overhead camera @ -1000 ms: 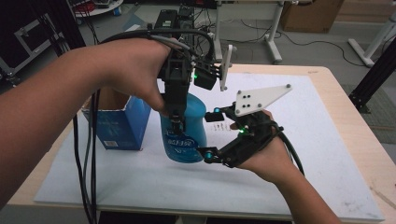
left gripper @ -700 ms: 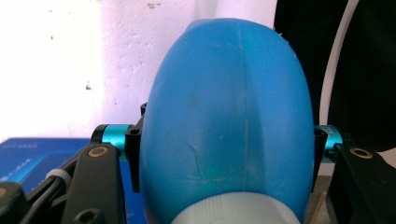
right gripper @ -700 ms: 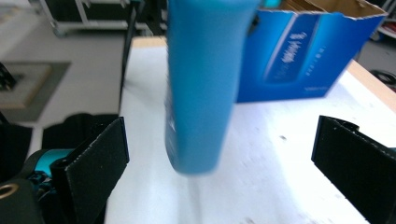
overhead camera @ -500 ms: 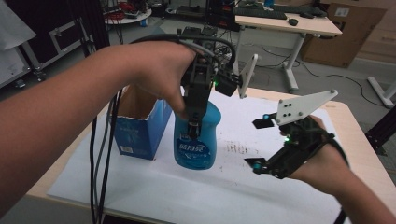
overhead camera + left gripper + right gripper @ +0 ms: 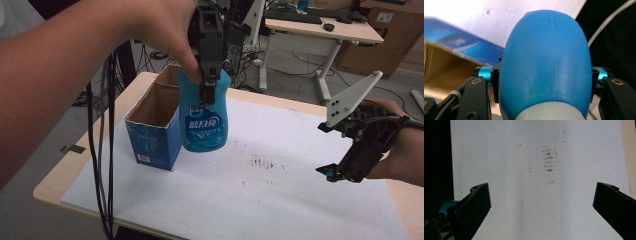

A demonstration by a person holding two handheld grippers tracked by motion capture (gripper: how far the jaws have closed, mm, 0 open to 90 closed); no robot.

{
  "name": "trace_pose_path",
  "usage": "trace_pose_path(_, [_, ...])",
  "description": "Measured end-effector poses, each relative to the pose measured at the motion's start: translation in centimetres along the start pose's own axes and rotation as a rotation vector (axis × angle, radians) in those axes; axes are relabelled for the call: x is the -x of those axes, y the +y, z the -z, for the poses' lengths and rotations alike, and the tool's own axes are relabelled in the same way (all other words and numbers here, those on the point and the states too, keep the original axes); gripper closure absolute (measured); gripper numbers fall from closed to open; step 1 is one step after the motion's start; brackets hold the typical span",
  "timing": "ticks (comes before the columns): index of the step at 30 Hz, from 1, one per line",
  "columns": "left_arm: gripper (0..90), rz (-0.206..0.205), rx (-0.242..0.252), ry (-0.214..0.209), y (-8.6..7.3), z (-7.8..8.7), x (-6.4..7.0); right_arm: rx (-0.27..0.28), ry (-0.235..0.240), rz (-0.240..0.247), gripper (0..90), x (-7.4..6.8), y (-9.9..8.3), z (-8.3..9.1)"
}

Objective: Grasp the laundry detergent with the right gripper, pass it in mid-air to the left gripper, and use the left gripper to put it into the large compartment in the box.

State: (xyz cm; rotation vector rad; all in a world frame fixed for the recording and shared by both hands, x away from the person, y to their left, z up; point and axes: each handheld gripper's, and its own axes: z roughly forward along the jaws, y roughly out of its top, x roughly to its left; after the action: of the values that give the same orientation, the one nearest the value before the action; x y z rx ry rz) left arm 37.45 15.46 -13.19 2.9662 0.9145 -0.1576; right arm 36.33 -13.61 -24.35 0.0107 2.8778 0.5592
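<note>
Blue bottle (image 5: pixel 204 117) is held clamped above the open box (image 5: pixel 152 127) by the left gripper (image 5: pixel 209 75); right gripper (image 5: pixel 345 167) is spread wide.

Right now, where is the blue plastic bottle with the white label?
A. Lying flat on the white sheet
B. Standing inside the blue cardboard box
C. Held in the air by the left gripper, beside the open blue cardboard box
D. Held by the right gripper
C: the left gripper has its jaws shut on the blue plastic bottle, which hangs above the white sheet next to the open blue cardboard box.
</note>
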Motion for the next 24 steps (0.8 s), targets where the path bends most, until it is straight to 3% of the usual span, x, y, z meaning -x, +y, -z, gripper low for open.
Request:
trace_pose_path(4, [39.1,0.134,0.008,0.026,-0.9,1.2,-1.4,-0.018,-0.002,0.008,0.6,0.1,0.0,0.2])
trace_pose_path(8, [39.0,0.294,0.036,0.048,-2.1,2.2,-2.8,-0.029,-0.004,0.012,0.6,0.2,-0.2,0.0])
trace_pose_path(14, [39.0,0.518,0.047,0.054,-4.1,3.0,-5.3,-0.030,0.006,0.003,0.6,0.4,-0.5,-0.3])
trace_pose_path(21, [39.0,0.714,0.050,0.103,-5.6,2.7,-7.6,-0.043,0.013,0.006,0.6,0.3,-0.5,-0.9])
trace_pose_path(24, [39.0,0.756,0.052,0.124,-6.0,1.9,-8.6,-0.042,0.013,0.005,0.6,0.2,-0.6,-1.1])
